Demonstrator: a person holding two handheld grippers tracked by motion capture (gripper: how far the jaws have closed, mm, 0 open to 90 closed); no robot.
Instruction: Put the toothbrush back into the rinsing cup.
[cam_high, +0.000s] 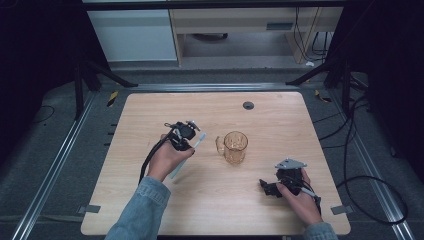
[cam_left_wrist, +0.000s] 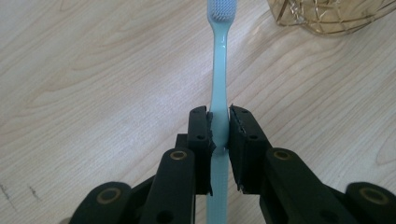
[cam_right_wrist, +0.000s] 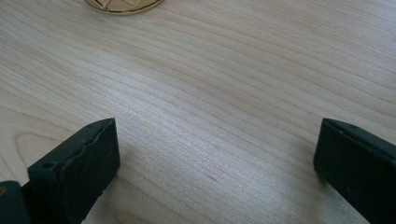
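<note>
While the left gripper (cam_left_wrist: 219, 135) pinches the pale blue toothbrush (cam_left_wrist: 219, 70) mid-handle, bristles aim at the amber glass mug (cam_high: 235, 146) just beside, likely its destination. Over on the right, the right gripper (cam_high: 272, 188) rests on the wooden table (cam_high: 280, 115), jaws wide, empty, probably waiting.

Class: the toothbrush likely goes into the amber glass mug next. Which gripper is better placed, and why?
Left. The left gripper is shut on the toothbrush, bristles toward the mug. The right gripper is open and holds nothing.
</note>
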